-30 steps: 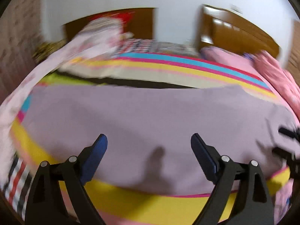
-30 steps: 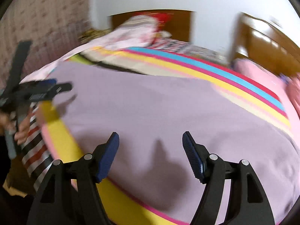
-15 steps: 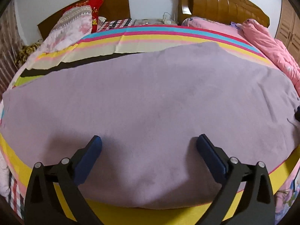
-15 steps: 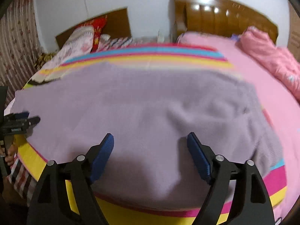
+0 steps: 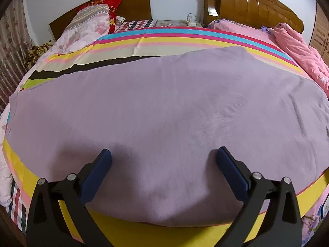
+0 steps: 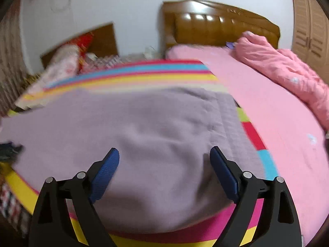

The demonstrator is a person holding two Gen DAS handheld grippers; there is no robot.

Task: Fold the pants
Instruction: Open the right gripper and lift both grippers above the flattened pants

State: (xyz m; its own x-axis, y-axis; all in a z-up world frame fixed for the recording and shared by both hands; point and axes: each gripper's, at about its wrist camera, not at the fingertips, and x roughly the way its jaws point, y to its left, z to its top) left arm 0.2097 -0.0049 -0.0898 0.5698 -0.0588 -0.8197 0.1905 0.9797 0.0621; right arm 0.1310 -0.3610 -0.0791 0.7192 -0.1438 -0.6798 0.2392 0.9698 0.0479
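across the near bed [image 5: 174, 41] with its striped sheet [image 5: 185, 36] we see the mauve pants [image 5: 164, 113] spread flat, filling most of the mattress, their near edge lying along the yellow band at the bed's front. in the right wrist view the pants [image 6: 144, 127] end in a ribbed waistband [image 6: 230, 123] on the right side, close to the pink bed [image 6: 277, 123] alongside. beyond that we see a bunched pink quilt [image 6: 287, 72] under a wooden headboard [image 6: 216, 28], and a floral pillow [image 5: 90, 24] at the striped bed's far end. our left gripper [image 5: 164, 160] hangs over the pants' near edge, jaws wide and holding nothing. our right gripper [image 6: 164, 158] hangs above the cloth near the waistband, jaws likewise wide, gripping nothing; this view is blurred.
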